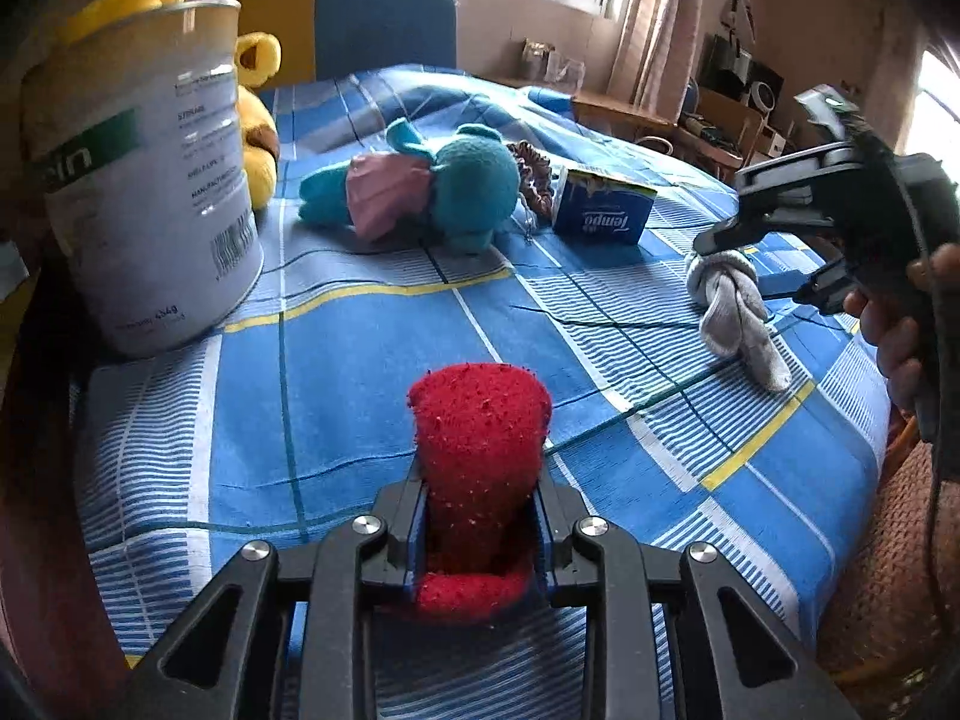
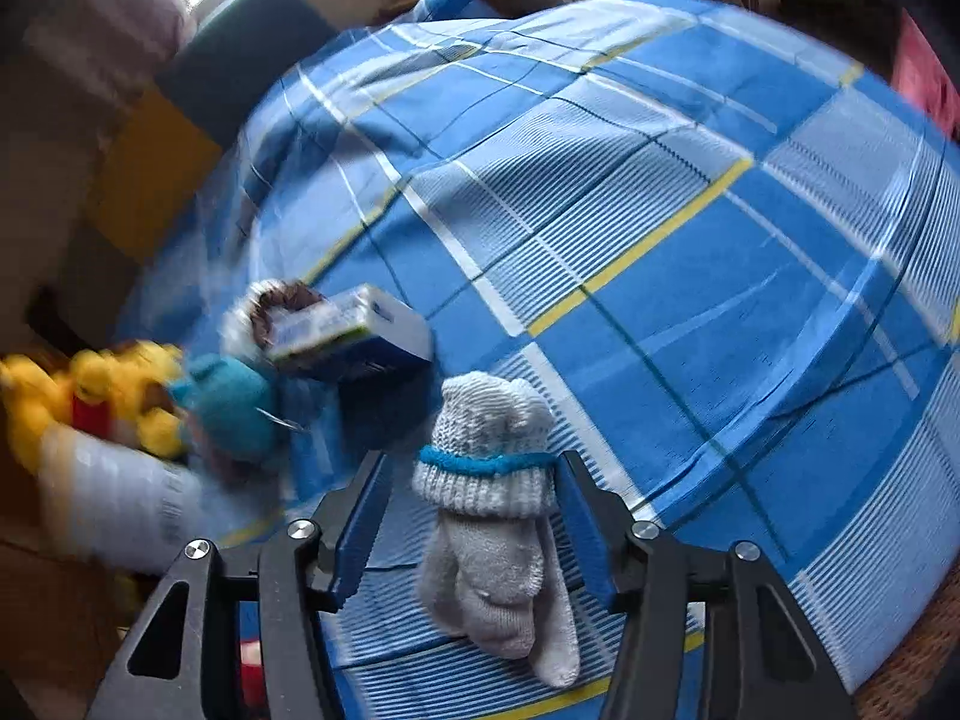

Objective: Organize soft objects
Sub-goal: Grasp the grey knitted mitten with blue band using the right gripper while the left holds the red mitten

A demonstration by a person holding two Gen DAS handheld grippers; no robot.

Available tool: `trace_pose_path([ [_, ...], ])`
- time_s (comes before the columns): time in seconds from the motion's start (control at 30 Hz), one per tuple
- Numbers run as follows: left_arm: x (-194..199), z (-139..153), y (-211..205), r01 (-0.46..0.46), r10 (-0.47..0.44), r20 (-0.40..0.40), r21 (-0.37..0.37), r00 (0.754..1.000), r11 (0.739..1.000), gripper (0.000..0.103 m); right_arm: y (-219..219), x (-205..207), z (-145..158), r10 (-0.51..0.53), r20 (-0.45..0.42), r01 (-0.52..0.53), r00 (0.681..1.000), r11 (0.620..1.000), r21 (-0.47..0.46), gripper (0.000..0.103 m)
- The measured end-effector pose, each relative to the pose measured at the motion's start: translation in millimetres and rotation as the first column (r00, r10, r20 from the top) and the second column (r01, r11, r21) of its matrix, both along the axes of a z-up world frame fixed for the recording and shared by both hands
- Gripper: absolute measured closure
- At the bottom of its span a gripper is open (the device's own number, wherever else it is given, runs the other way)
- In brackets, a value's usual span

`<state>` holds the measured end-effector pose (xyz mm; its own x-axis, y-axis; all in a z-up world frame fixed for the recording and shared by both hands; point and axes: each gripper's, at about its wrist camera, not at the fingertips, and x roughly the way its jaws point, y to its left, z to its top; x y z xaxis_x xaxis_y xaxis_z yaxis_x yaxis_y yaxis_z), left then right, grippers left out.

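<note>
Gripper on our left point(image 1: 480, 516) clamped a red sock point(image 1: 480, 438) above the blue checked bed point(image 1: 360, 372); our right gripper point(image 2: 474, 516) stood unclenched around a grey knotted sock point(image 2: 486, 480) lying on the bed. Nearby we saw a white tin point(image 1: 150, 180), teal plush toy point(image 1: 456, 192) and tissue pack point(image 1: 603, 207).

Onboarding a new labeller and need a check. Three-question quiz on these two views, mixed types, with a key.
1. True or false: the left gripper is shut on the red sock.
2. What lies between the jaws of the right gripper? A tissue pack; B grey sock; C teal plush.
3. What colour is the plush toy behind the white tin?

Key: 1 true; 2 B; 3 yellow.
</note>
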<state>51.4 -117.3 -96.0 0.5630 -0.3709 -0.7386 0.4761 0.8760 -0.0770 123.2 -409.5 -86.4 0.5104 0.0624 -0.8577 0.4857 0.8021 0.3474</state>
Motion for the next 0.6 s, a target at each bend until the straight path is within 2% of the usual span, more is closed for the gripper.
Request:
trace_pose_path([
  [0.07,-2.1,-0.9,-4.1,0.004,-0.005,0.027,0.021,1.000,1.000,0.075,9.3,7.4,-8.6,0.053,-0.057,-0.056,0.997,0.997,-0.048,0.048],
  [0.1,-3.6,-1.2,-4.3,0.005,-0.006,0.037,0.024,0.999,1.000,0.075,14.9,10.3,-13.6,0.077,-0.091,-0.084,0.993,0.993,-0.085,0.053],
  [0.17,-1.6,-3.0,-6.6,0.007,-0.008,0.046,0.024,0.999,1.000,0.075,26.8,12.8,-12.1,0.112,-0.105,-0.128,0.988,0.978,-0.162,0.056],
  [0.4,-0.2,-4.1,-3.6,0.006,-0.006,0.049,0.001,0.999,1.000,0.075,30.1,11.5,-15.4,0.123,-0.119,-0.143,0.985,0.974,-0.173,0.056],
  [0.6,-1.4,-4.3,-0.8,-0.001,0.002,0.051,-0.023,0.999,1.000,0.075,44.6,12.1,-18.4,0.170,-0.164,-0.212,0.972,0.935,-0.284,0.055],
])
